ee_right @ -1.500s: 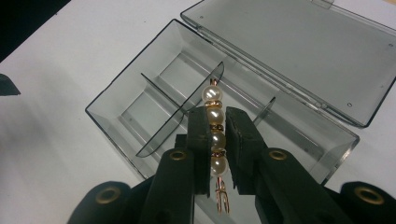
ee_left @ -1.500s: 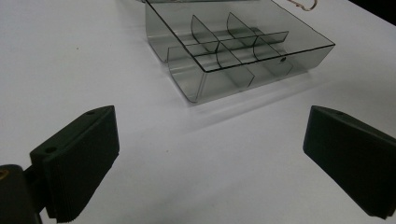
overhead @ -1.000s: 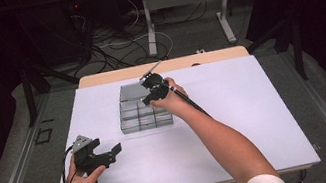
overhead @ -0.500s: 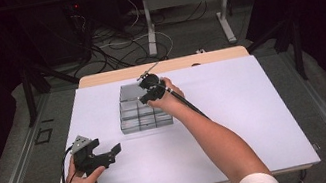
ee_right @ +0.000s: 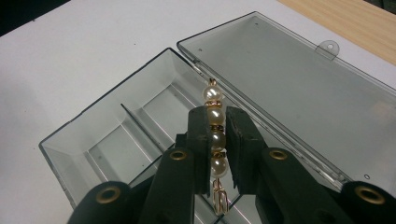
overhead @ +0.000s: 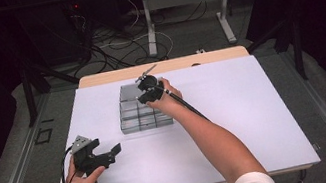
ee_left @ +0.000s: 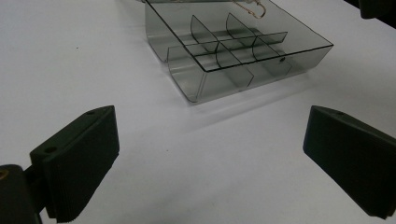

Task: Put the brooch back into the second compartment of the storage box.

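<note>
A pearl clip [ee_right: 214, 135] is held between the closed jaws of the right gripper [ee_right: 216, 140], poised over the open box [ee_right: 140, 135] at the far middle of the counter [overhead: 238, 124]. The clip, a short row of pearls on gold wire, is seen in the right gripper view above the hinge line, where the compartments meet the lid [ee_right: 289, 88] lying flat behind them. In the high view the right gripper [overhead: 146, 90] is seen at the box's [overhead: 143, 118] far end. The left gripper [overhead: 99, 156] is rested near the counter's front left, well apart from the box, its jaws spread wide and holding nothing; the divided compartments [ee_left: 233, 51] are faced in its own view.

The step in hand is judged to be the placing of the clip into a compartment. For the next move, the clip would need to be brought clear of the hinge edge, lowered inside one set of dividers, and only then released, so that it is not dropped onto the lid or across a partition.
</note>
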`<state>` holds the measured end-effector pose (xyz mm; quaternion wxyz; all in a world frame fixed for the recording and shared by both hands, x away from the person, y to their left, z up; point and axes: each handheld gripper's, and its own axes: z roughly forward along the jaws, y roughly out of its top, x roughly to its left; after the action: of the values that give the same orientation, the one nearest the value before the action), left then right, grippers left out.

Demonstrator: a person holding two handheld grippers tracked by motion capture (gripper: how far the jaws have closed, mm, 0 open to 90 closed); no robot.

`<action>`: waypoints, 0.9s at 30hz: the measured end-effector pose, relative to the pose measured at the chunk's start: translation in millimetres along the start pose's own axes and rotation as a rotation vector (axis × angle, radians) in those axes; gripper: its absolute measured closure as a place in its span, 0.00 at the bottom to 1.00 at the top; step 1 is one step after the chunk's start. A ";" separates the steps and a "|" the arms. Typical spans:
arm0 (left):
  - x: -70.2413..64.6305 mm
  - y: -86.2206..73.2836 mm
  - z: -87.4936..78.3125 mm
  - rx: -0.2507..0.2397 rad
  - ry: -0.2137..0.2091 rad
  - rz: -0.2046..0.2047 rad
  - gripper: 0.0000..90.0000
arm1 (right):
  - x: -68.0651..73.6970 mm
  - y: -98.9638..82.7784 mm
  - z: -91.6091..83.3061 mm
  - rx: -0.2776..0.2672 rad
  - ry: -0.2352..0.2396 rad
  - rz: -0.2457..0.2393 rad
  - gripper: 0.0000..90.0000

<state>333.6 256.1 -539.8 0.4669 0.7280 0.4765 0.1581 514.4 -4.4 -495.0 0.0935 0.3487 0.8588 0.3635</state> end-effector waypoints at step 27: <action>0.0 -0.5 2.1 0.004 0.003 0.002 0.04 | -2.3 -7.6 -15.8 -0.051 -0.016 0.040 0.58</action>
<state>334.7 255.0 -541.3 0.4644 0.7292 0.4768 0.1587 505.6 -18.4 -489.1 0.1021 0.3661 0.8414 0.3843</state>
